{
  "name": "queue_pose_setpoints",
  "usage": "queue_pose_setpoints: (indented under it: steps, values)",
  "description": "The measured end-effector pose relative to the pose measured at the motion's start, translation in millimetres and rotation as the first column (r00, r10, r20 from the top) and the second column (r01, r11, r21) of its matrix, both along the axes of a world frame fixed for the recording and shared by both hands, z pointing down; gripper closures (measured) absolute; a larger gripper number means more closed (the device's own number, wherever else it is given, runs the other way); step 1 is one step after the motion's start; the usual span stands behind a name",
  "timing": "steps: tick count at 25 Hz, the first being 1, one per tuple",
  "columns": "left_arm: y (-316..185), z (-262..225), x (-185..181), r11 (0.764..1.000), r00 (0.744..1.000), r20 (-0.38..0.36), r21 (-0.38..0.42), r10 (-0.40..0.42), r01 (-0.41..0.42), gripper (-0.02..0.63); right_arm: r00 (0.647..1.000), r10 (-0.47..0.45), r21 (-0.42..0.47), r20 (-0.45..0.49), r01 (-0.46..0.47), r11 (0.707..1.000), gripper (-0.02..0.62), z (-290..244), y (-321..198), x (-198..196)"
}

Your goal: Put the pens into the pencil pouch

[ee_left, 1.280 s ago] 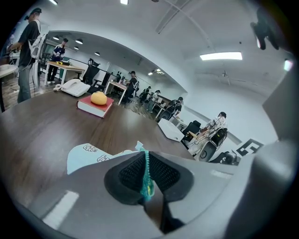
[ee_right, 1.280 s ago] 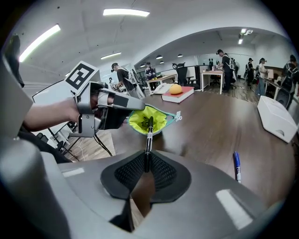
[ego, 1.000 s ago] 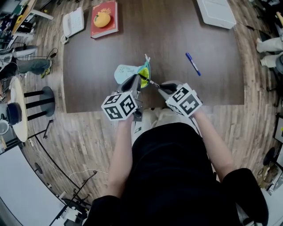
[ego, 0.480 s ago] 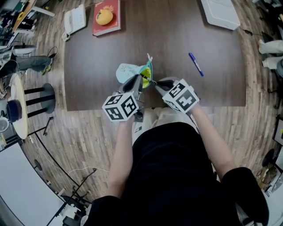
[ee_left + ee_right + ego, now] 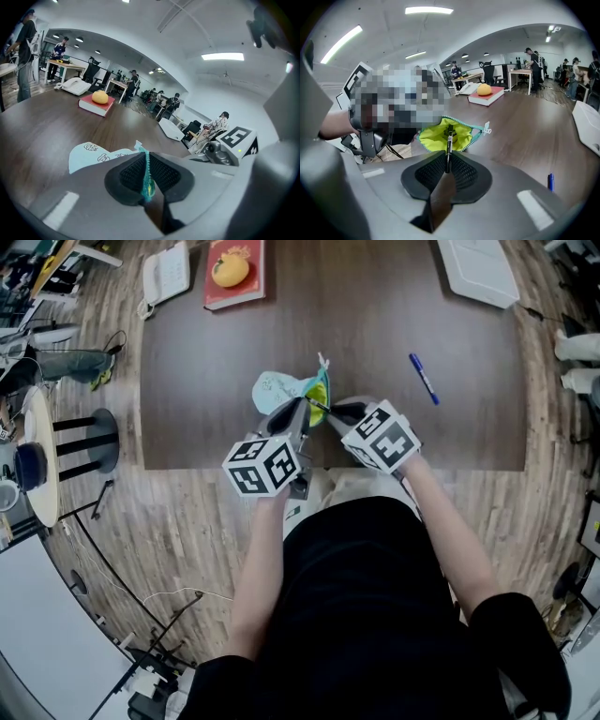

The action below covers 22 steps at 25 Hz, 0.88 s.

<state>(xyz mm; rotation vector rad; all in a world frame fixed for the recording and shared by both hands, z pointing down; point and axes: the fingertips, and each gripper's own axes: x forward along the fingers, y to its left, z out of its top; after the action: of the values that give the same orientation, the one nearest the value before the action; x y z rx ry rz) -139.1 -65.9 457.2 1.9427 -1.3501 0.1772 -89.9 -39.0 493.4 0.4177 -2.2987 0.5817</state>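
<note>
Pencil pouch (image 5: 440, 136): just ahead of both grippers, mouth toward the right one.
Left gripper (image 5: 147, 176): clamped on zipper edge, keeping mouth open.
Right gripper (image 5: 447, 166): pinches black pen (image 5: 449, 140), tip at mouth.
Blue pen (image 5: 551, 182): well right of it.

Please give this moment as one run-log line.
left tongs: shut on pouch rim | right tongs: shut on black pen, aimed into open pouch | blue pen: on table
</note>
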Motion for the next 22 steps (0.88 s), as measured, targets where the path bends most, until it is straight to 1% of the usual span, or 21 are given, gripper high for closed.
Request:
queue_pose_setpoints:
  steps: [9, 13, 22]
  values:
    - [2, 1, 2, 1.0, 1.0, 0.001, -0.005, 0.02, -0.02, 0.583, 1.0, -0.002, 0.006, 0.025, 0.002, 1.0, 0.549, -1, -6, -14]
    - [2, 0, 3, 1.0, 1.0, 0.0, -0.004, 0.023, -0.023, 0.583, 1.0, 0.012, 0.022, 0.029, -0.013, 1.0, 0.549, 4, -11, -21]
    - [2, 3, 1, 1.0, 1.0, -0.003, -0.006, 0.014, -0.014, 0.583, 1.0, 0.026, 0.034, 0.013, -0.026, 0.999, 0.549, 18, -21, -30]
